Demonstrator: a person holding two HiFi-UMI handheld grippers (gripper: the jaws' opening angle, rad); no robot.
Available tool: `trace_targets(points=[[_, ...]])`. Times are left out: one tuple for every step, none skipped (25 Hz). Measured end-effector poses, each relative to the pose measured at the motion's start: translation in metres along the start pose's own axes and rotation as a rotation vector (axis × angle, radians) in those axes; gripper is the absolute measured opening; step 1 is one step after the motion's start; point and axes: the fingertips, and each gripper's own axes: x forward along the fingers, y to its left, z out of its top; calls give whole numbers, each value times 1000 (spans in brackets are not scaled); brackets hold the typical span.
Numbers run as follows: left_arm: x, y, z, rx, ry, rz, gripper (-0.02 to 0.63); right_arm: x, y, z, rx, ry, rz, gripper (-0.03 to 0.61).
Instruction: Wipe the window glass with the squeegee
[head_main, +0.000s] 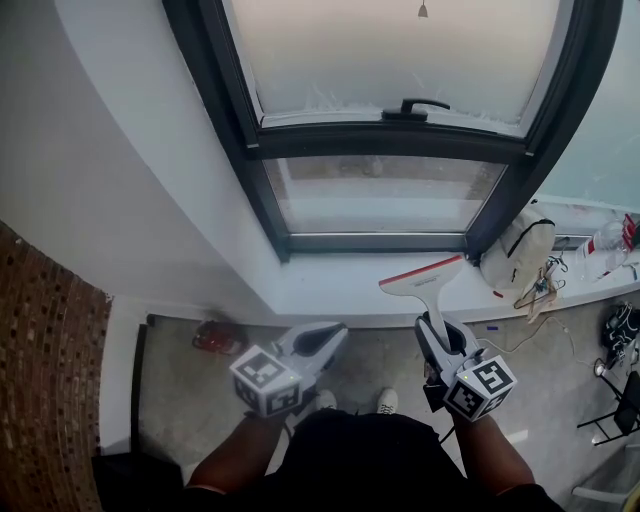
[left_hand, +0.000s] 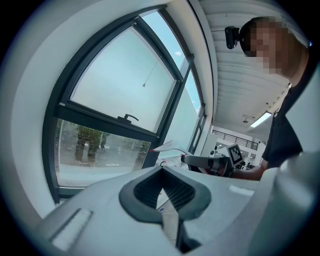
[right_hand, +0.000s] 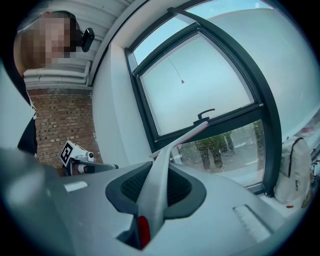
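The left gripper (head_main: 335, 338) and right gripper (head_main: 431, 323) are pale grey, smooth-shelled tools, each tapering to a rounded claw. Dark grey ribbed pads (left_hand: 150, 187) line each claw and form a V-shaped notch. A pale raised strip (left_hand: 71, 229) marks the shell on either side of the claw. Behind each claw sits a white cube (head_main: 266, 380) printed with black square markers. The person wears a black short-sleeved top (left_hand: 282, 137), white shoes (head_main: 387, 401) and a small black head camera (left_hand: 231, 37).
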Motion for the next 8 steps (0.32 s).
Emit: trace_targets(points=[[0,0,0,1,1,-2,0,0,0,0,1,0,0,86],[0,-1,0,2,3,-4,0,-1,1,0,1,0,0,87],[1,-1,1,3,5,-5,0,-1,1,1,0,1,-1,86],[1,0,0,4,6,-6,0,0,1,1,-3,1,-1,86],[0,1,0,4,7,-6,0,1,1,1,-6,0,-2,86],[0,1,0,4,7,-6,0,2,1,1,-10,0,-3,86],[0,2,0,5,6,-5,0,2,1,1,-14,2,-4,86],[0,3,0,5,6,-5,0,3,1,1,-18,4,-5,86]])
